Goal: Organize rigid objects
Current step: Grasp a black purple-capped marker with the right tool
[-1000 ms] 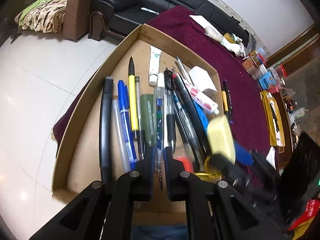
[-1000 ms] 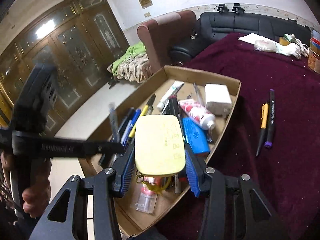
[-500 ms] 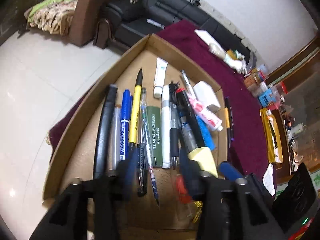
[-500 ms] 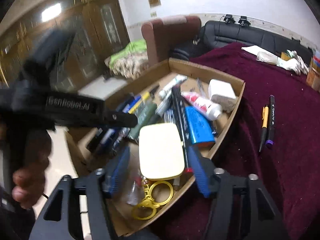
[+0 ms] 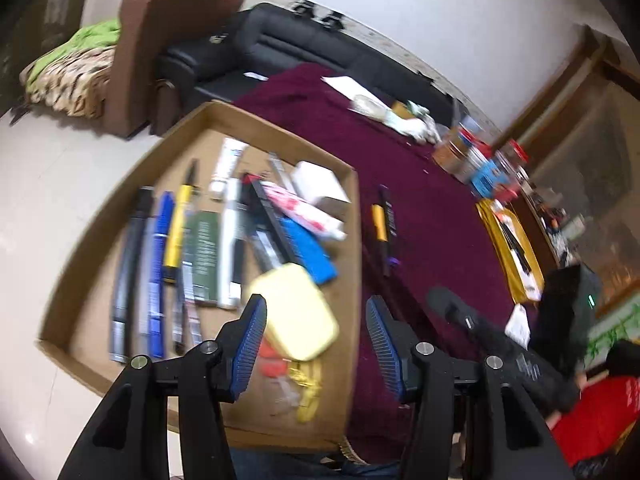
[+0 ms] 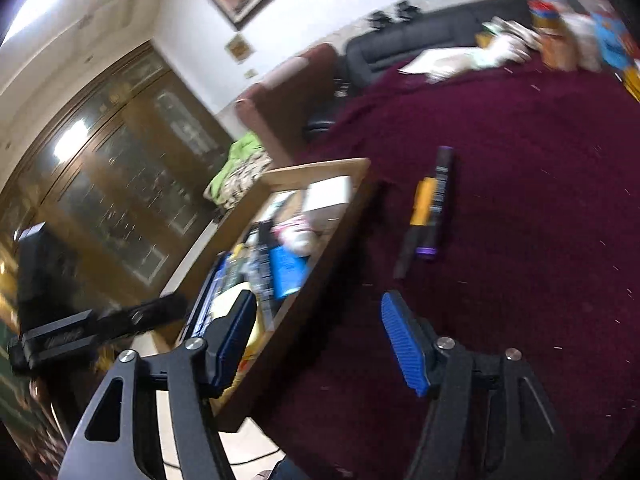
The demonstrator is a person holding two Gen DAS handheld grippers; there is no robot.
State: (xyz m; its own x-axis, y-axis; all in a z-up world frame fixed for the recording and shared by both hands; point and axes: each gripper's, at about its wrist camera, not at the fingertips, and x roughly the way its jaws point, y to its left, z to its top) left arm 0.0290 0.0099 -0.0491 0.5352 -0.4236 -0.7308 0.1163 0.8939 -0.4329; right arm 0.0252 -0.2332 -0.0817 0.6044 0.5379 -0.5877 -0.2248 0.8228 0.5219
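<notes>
Both fingers stood apart with nothing between them: the left gripper [image 5: 316, 340] hung over the near corner of the cardboard tray [image 5: 356, 240], above the yellow case [image 5: 296, 312]; the right gripper's [image 6: 318, 340] jaws were closing over the maroon counter [image 6: 520, 200]. Two pens [image 6: 430, 204] lay on the cloth beside the tray.

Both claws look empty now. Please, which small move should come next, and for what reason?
Probably move the right claw forward to the two pens on the maroon cloth. They lie outside the cardboard tray, while the other pens are already in it. The right claw's jaws are closing on nothing, so reopen them first.
</notes>
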